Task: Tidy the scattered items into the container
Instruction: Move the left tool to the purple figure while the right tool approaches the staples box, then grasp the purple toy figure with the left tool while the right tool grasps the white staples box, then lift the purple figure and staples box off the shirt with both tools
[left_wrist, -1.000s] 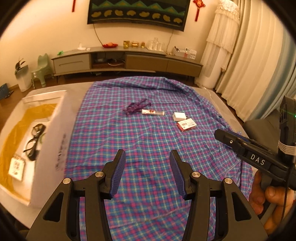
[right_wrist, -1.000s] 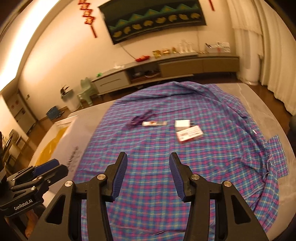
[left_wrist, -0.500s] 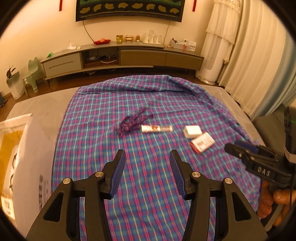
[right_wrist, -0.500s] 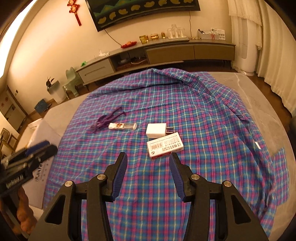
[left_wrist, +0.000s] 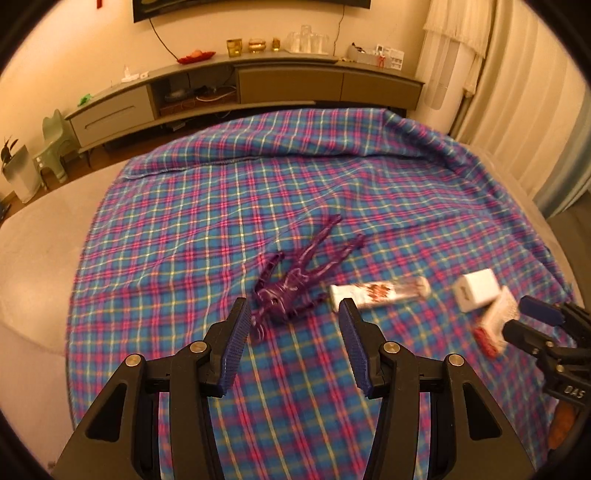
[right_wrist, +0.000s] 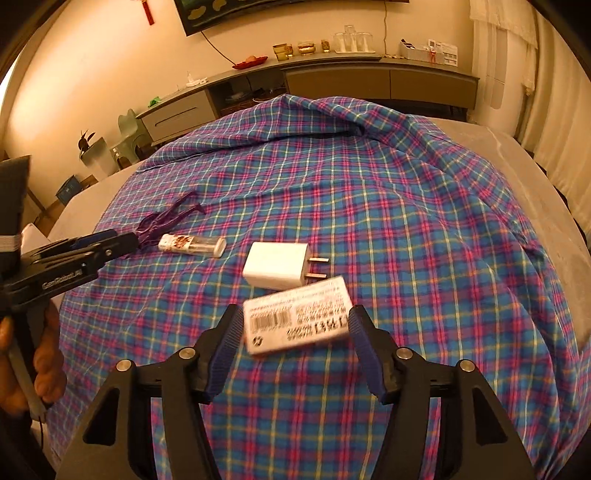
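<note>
A purple toy figure (left_wrist: 291, 288) lies on the plaid cloth (left_wrist: 221, 229), just beyond and between the tips of my open left gripper (left_wrist: 291, 314), which holds nothing. To its right lie a printed tube (left_wrist: 380, 291), a white charger plug (left_wrist: 476, 290) and a small labelled box (left_wrist: 495, 325). In the right wrist view that box (right_wrist: 299, 317) lies flat between the fingers of my right gripper (right_wrist: 295, 315), whose jaws are opening and do not press on it. The charger (right_wrist: 277, 269), the tube (right_wrist: 192, 245) and the toy (right_wrist: 166, 221) lie further off. The container is out of view.
The cloth covers a grey bed whose bare edge (right_wrist: 535, 177) shows at the right. My left gripper (right_wrist: 110, 240) and the hand holding it are at the left of the right wrist view. A long low cabinet (left_wrist: 258, 85) stands against the far wall.
Both grippers have come forward and down towards the items. The white container has slid out of the left wrist view. The right jaws now stand wider, around the box.
</note>
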